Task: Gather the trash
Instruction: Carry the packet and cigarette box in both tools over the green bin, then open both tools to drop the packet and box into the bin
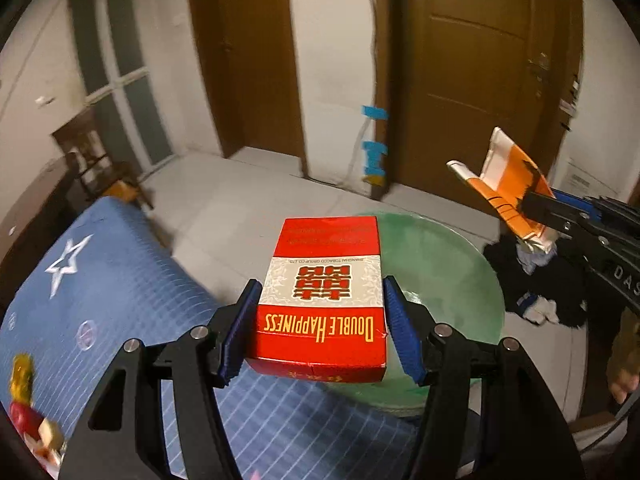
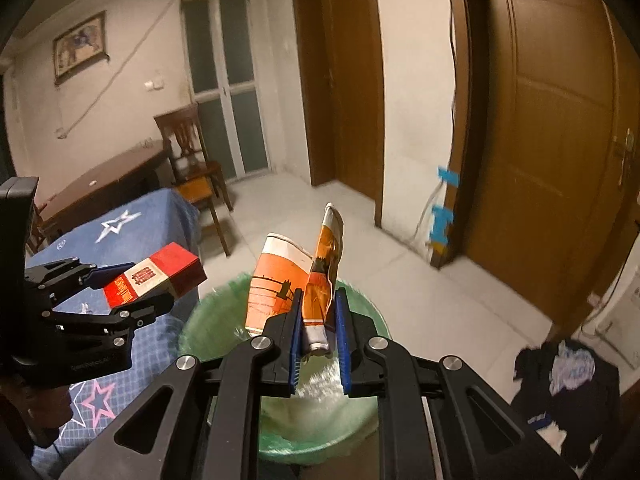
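Grippers first: we clamp a red carton [image 1: 322, 300] in our left gripper [image 1: 320, 328], jaws half spread, and pinch a crumpled orange wrapper [image 2: 316, 280] tight in our right gripper [image 2: 318, 334]. Both hang over the green bin [image 2: 360, 420]; beyond lie dark clothes [image 2: 568, 380].

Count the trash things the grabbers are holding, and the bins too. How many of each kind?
Red cigarette box, in the left gripper: 1
Crushed orange carton, in the right gripper: 1
Bin with green bag: 1
Total: 3
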Available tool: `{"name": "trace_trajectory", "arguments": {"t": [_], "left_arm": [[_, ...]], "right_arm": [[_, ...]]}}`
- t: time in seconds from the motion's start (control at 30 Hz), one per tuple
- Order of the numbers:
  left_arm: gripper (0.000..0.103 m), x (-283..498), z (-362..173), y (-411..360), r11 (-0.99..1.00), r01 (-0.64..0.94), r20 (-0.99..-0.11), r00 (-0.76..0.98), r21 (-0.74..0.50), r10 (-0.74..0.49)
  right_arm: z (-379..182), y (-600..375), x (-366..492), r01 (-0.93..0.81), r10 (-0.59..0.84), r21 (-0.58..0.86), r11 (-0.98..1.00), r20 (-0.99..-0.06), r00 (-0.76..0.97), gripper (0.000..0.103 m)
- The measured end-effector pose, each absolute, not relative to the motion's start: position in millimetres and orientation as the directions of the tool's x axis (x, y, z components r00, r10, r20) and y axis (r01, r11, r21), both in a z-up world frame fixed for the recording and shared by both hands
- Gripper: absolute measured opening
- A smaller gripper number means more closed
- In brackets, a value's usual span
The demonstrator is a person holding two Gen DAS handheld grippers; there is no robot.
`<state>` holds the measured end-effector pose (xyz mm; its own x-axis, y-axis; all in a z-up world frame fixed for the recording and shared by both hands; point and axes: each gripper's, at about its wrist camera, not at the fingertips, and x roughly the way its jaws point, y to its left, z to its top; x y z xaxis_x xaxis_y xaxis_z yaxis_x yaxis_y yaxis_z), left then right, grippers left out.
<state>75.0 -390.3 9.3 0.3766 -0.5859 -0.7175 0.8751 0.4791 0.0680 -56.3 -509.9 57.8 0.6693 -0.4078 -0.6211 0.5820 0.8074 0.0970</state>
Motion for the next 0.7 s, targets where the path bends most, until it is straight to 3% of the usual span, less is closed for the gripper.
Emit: {"name": "trace_trajectory", "arguments": {"t": [0.2, 0.47, 0.5, 0.53, 0.57, 0.6, 0.7], "left_arm": [[0.059, 84.9, -15.9, -414.1, 0.423, 0.905, -0.762, 0.302, 0.040, -0.574], [0.060, 84.3, -28.9, -430.6, 0.439, 0.895, -0.774, 0.329, 0.074, -0.541], [0.071, 84.3, -30.4, -432.2, 0.446, 0.891, -0.779, 0.337, 0.083, -0.528], [0.075, 85.3, -31.7, -432.9, 0.455, 0.886, -0.784, 0.345, 0.090, -0.516], [0.075, 85.4, -31.6, -432.1, 0.462, 0.882, -0.782, 0.354, 0.096, -0.513], [0.075, 85.5, -32.1, -430.5, 0.467, 0.878, -0.781, 0.362, 0.103, -0.509], [0.075, 87.3, -32.5, -425.9, 0.479, 0.870, -0.782, 0.377, 0.115, -0.496]], "right_arm": [[22.6, -534.9, -46.0, 0.593, -0.325, 0.150, 0.791, -0.717, 0.617, 0.016], [-7.1, -540.2, -21.7, 0.597, -0.278, 0.183, 0.781, -0.754, 0.595, 0.016], [-8.8, -539.9, -20.1, 0.594, -0.273, 0.187, 0.783, -0.753, 0.598, 0.019], [-10.7, -541.3, -18.0, 0.597, -0.274, 0.188, 0.780, -0.755, 0.595, 0.023], [-11.3, -541.0, -18.4, 0.601, -0.280, 0.185, 0.777, -0.754, 0.595, 0.034], [-11.1, -539.3, -18.1, 0.601, -0.286, 0.182, 0.778, -0.749, 0.598, 0.037], [-11.1, -535.9, -18.7, 0.600, -0.291, 0.181, 0.779, -0.744, 0.602, 0.037]]}}
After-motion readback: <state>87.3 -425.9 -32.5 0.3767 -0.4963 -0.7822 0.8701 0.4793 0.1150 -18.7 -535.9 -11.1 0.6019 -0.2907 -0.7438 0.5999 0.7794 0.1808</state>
